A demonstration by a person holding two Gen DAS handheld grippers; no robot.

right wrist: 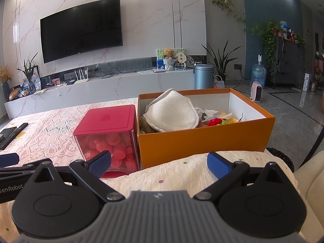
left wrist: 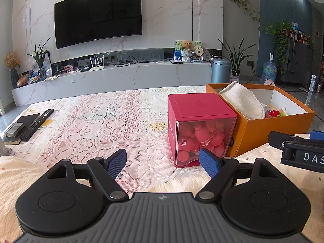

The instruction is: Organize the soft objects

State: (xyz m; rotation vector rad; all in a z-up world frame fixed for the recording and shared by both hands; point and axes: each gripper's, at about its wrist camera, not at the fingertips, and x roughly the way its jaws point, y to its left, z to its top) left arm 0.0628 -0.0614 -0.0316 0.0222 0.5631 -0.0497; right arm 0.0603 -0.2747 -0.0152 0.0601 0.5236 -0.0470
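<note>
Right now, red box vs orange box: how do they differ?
The red box is closed with a lid; the orange box is open on top. The red box has clear walls showing pink pieces packed inside; the orange box is opaque cardboard holding a white cloth and small bits. The red box is a small cube; the orange box is wider and longer. Both sit side by side on the lace-covered table.

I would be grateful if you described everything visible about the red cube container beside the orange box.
The red cube container has an opaque red lid with a recessed panel and clear, red-tinted walls showing many pink rounded pieces packed inside, one marked "400". It looks like hard plastic. It stands upright and closed on the lace tablecloth, its side against or very near the orange box. Neither hand-held gripper touches it.
</note>
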